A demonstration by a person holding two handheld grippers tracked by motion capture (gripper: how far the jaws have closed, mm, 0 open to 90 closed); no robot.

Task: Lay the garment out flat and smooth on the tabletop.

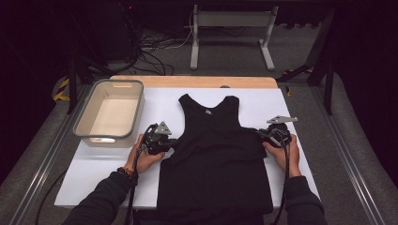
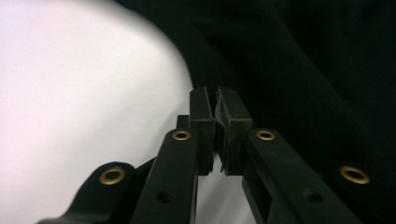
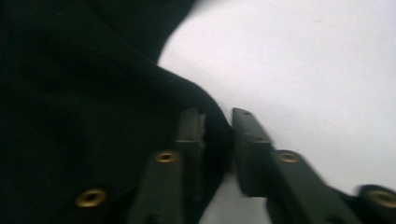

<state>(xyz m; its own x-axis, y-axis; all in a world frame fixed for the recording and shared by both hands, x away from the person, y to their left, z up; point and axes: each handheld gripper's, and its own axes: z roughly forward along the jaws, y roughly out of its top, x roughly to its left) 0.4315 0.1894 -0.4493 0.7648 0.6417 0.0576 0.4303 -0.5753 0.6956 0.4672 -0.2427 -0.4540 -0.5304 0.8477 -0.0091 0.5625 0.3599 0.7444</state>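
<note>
**Operator:** Tongs status, left unit first. The left gripper (image 1: 172, 142) sits at the left side edge of the black tank top (image 1: 217, 154), just under the left armhole. In the left gripper view its jaws stand nearly together, with a thin slit between the pads. The left gripper (image 2: 215, 100) has its tips right at the hem line where black cloth meets the white table cover (image 2: 79, 107). Whether a fold of cloth lies in the slit cannot be told from that view.

**Checker:** And the right unit?

**Operator:** The right gripper (image 1: 259, 133) sits at the opposite side edge, just under the right armhole. In the right gripper view, a ridge of the tank top (image 3: 84, 107) runs up between the jaws of the right gripper (image 3: 218, 122). The gap is narrow and the pads clamp that cloth.

**Checker:** Position of the garment?

**Operator:** It lies flat on the white table cover (image 1: 103, 168), straps pointing away from the person, bottom hem at the near table edge. A small label shows inside the neckline.

**Checker:** Hands?

**Operator:** The left hand (image 1: 146, 157) and the right hand (image 1: 284, 152) each hold a gripper body, forearms in dark sleeves. A cable trails back from each unit.

**Checker:** Other items on the table?

**Operator:** One grey plastic bin (image 1: 110, 114), left of the tank top and well apart from it.
</note>
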